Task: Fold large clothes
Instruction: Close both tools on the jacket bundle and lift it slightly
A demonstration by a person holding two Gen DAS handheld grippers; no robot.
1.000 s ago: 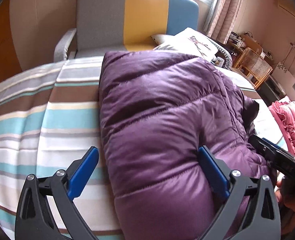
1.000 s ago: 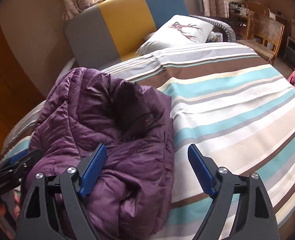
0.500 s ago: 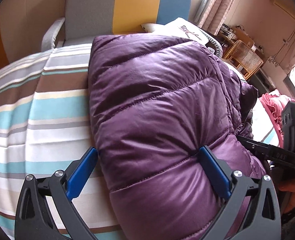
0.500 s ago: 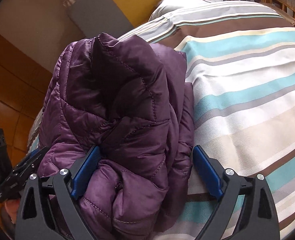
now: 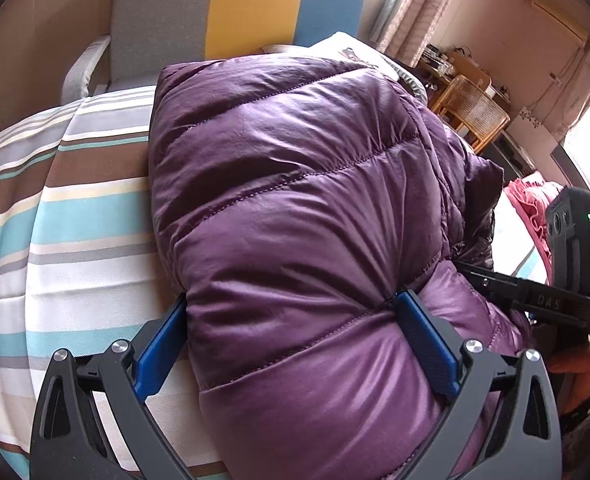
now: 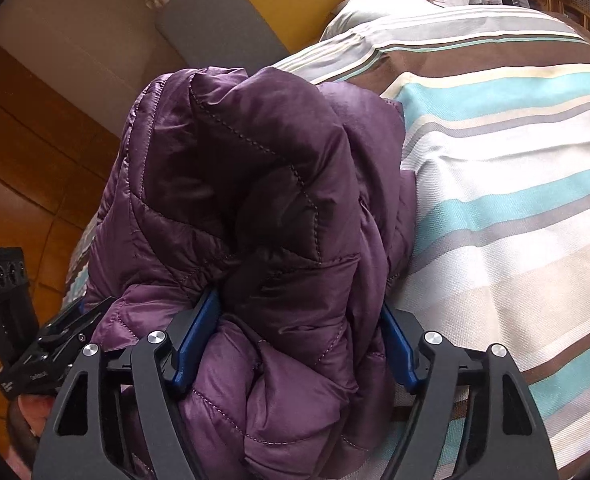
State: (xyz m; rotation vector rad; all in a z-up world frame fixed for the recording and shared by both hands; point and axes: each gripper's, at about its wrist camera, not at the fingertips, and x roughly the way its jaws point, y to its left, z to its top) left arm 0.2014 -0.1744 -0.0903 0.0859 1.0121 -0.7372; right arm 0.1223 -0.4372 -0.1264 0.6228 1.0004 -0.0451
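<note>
A folded purple down jacket (image 5: 295, 208) on the striped bed (image 5: 75, 232) sits clamped between both the left gripper (image 5: 295, 320) and right gripper (image 6: 299, 320) jaws, near the bed's edge.

Our left gripper (image 5: 295, 340) and right gripper (image 6: 297, 344) share one build: matte black slotted arms, silver round screw heads at the pivots, and blue pads lining the fingers (image 5: 157, 354). White lettering marks the black bodies, one showing a small green light, and bare skin of our hand (image 5: 579, 376) shows beneath.
</note>
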